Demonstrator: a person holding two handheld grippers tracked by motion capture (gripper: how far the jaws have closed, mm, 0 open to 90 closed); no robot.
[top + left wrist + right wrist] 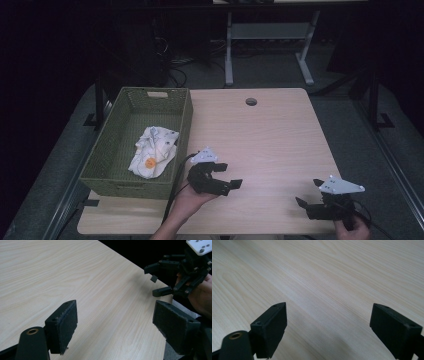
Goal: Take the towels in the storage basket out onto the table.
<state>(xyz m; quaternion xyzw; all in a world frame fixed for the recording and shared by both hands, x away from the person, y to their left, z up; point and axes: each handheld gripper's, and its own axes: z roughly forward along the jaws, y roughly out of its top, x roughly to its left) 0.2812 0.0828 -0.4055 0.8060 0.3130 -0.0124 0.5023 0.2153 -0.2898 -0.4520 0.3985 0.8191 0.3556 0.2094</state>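
Note:
A green woven basket (182, 125) stands on the left part of the light wooden table (270, 135). Inside it lies a crumpled white cloth (154, 150) with an orange spot. My left gripper (229, 175) hovers just right of the basket's near corner, open and empty, jaws pointing right. My right gripper (308, 192) is near the table's front right edge, open and empty, jaws pointing left. In the left gripper view, my left gripper (117, 325) has bare wood between its pads, and the right gripper (153, 281) faces it from farther off. In the right gripper view, my right gripper (332, 325) spans bare tabletop.
A round cable hole (251, 101) sits near the table's far edge. Beyond the table stand the white legs of another desk (229, 55) on a dark floor. Bare wood stretches between the two grippers and across the table's right half.

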